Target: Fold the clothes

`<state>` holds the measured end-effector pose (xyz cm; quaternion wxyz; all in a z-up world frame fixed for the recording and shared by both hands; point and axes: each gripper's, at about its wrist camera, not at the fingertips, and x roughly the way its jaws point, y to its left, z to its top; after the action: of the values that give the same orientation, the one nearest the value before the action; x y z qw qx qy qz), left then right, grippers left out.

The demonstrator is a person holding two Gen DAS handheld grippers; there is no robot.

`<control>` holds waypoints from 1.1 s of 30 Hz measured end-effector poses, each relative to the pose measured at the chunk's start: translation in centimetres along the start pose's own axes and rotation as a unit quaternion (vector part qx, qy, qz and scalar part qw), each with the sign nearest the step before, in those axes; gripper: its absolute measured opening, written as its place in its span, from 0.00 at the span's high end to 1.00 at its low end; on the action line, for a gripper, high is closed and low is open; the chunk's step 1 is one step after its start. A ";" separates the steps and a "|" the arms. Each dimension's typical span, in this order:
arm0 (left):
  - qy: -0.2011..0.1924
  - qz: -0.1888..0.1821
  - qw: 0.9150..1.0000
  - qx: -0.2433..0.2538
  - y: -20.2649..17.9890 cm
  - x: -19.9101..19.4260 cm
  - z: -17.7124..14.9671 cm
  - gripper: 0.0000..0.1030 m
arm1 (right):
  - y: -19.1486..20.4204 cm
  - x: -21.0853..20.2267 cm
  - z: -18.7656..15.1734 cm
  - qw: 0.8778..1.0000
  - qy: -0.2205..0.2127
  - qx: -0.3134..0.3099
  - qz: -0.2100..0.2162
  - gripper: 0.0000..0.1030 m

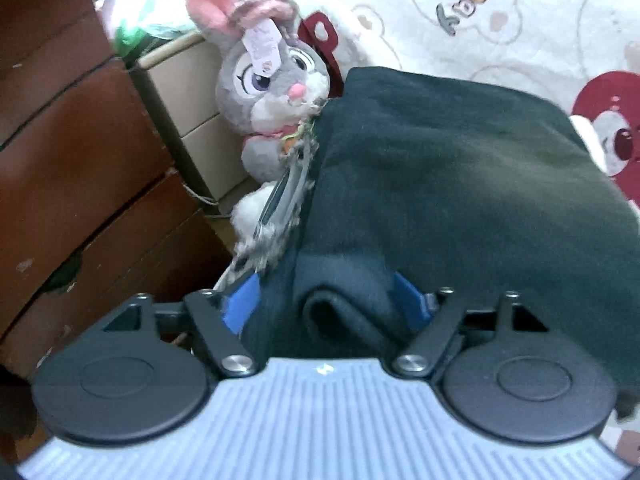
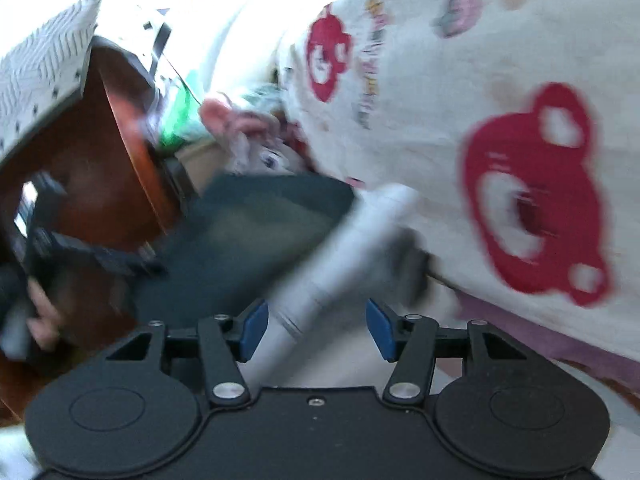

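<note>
A dark green folded garment (image 1: 460, 168) lies on the bed's white sheet with red prints (image 1: 500, 28). My left gripper (image 1: 328, 300) is shut on a thick folded edge of this garment; its blue fingers (image 1: 408, 292) show on either side of the cloth. In the blurred right wrist view the same dark garment (image 2: 256, 232) lies ahead, with a white-grey rolled fabric piece (image 2: 344, 248) across it. My right gripper (image 2: 316, 330) is open, its blue pads (image 2: 254, 328) wide apart, and the rolled fabric runs between them without being clamped.
A grey plush rabbit (image 1: 272, 92) leans at the bed's left edge beside a beige drawer unit (image 1: 192, 120). A brown wooden cabinet (image 1: 72, 160) stands to the left. The printed sheet (image 2: 500, 120) fills the right side.
</note>
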<state>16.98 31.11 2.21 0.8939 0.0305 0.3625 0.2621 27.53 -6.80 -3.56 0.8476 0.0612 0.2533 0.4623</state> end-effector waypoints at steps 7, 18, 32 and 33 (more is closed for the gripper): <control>0.024 0.011 1.000 -0.007 -3.3 -4.5 -5.9 0.19 | -3.7 -7.3 -4.3 0.998 -0.022 0.057 -0.033 0.42; 0.005 -0.059 0.998 0.010 -17.2 -13.2 -11.7 0.04 | -1.8 -13.1 -8.4 0.999 0.007 -0.013 -0.032 0.36; 0.032 -0.079 0.996 0.010 -30.5 -21.3 -18.7 0.04 | -3.1 -23.8 -12.3 0.998 -0.020 0.017 -0.064 0.35; 0.034 -0.074 0.997 0.011 -30.9 -21.7 -19.0 0.04 | -3.1 -24.4 -12.6 0.997 -0.022 0.017 -0.067 0.35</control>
<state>5.17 -8.68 -5.62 0.8976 0.0045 0.3966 0.1923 12.89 -30.13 -6.42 0.8809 0.0691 0.2461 0.3984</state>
